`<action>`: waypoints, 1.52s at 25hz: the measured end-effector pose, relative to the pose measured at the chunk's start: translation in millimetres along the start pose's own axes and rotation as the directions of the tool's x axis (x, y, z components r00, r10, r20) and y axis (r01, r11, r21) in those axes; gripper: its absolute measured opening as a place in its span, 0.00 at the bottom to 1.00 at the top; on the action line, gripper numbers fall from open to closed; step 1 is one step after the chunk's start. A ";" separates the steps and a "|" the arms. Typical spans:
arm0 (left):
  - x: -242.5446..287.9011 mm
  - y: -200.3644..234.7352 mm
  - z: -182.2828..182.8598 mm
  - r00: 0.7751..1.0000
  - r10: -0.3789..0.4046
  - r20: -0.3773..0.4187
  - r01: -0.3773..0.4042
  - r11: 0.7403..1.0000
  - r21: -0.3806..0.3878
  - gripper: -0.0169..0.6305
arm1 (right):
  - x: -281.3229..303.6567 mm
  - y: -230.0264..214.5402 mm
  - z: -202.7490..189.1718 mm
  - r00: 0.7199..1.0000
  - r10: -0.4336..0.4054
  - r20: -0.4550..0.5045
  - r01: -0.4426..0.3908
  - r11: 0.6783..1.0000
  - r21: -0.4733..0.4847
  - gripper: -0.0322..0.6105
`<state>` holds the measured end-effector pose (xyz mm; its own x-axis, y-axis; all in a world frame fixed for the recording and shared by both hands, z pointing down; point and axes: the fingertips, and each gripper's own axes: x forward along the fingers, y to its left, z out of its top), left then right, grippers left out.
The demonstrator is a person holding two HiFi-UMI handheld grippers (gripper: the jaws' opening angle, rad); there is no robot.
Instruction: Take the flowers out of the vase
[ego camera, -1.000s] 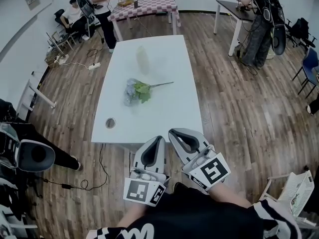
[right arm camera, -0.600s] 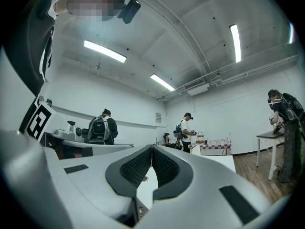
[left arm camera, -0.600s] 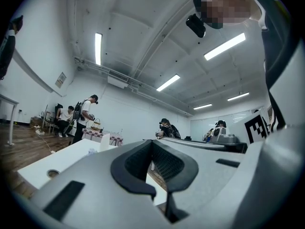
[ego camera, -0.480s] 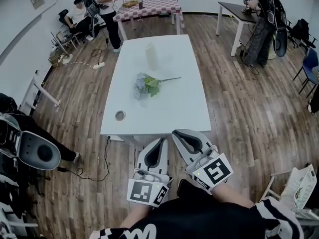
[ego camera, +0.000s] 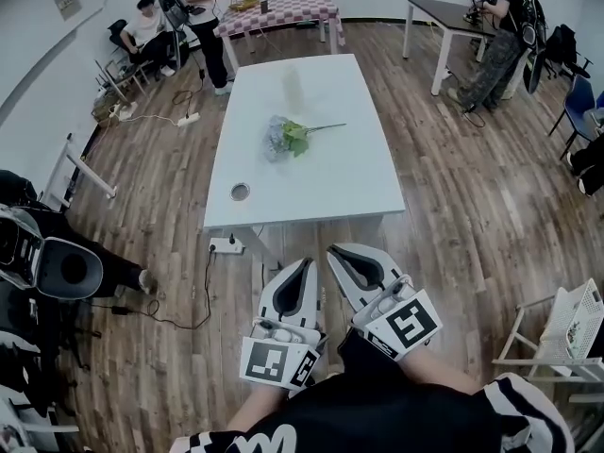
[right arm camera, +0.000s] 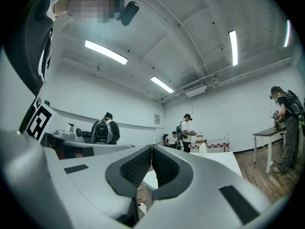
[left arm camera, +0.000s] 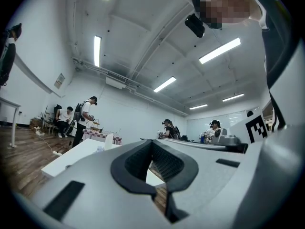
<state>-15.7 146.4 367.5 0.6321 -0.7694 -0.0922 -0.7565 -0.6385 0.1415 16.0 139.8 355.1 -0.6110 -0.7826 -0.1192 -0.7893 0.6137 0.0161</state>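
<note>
Head view is showing the flowers (ego camera: 288,138) lying on their side at the middle of the white desk (ego camera: 359,177), out of the clear vase (ego camera: 291,85), which is standing toward the desk's far end. The left gripper (ego camera: 304,264) and right gripper (ego camera: 338,250) are hovering side by side off the desk's near edge, each with its jaws pressing together and gripping nothing.

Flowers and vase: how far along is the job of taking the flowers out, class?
Done: the flowers lie flat on the white table, apart from the vase standing beyond them. In hand: nothing; left tool and right tool are shut and empty, short of the table. Left: seemingly nothing.
</note>
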 end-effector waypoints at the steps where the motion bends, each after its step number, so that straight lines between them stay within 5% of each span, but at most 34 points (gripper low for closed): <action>1: -7.6 -2.9 0.4 1.000 -0.007 -0.002 0.007 1.000 -0.001 0.03 | -4.5 7.3 0.2 1.000 -0.006 0.000 0.006 1.000 0.001 0.08; 15: -96.7 -31.8 -4.2 0.998 -0.054 -0.014 0.053 0.998 -0.025 0.03 | -57.0 90.2 4.3 0.998 -0.064 -0.007 0.064 0.998 0.003 0.08; 38: -98.1 -88.0 7.4 0.999 -0.043 0.003 0.043 0.999 -0.022 0.03 | -105.3 87.4 29.2 1.000 -0.019 0.006 0.019 0.999 -0.029 0.08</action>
<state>-12.3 277.9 356.8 0.6634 -0.7414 -0.1012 -0.7249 -0.6703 0.1590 13.1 278.9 340.1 -0.5957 -0.7933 -0.1256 -0.8021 0.5956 0.0423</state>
